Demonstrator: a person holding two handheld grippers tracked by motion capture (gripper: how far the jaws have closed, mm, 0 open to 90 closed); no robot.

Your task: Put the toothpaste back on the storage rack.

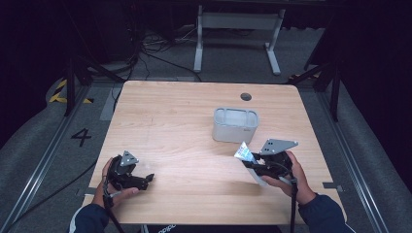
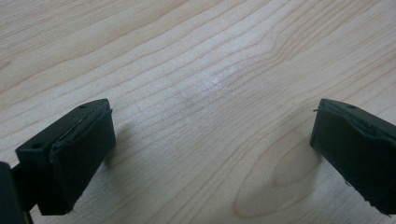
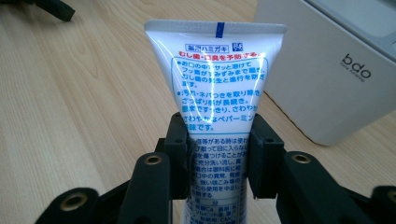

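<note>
White tube [image 3: 219,93] clamped between right fingers [image 3: 180,154]

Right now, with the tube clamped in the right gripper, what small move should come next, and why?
Probably carry the tube up and over the grey container. The right gripper is shut on the tube, crimped end pointing away, and the container stands just beyond it with its top open. The left gripper hangs open over bare table, so it seems to play no part.

A light wooden table [image 1: 194,111] stands on grey floor [image 1: 39,136] in a dark room.
</note>
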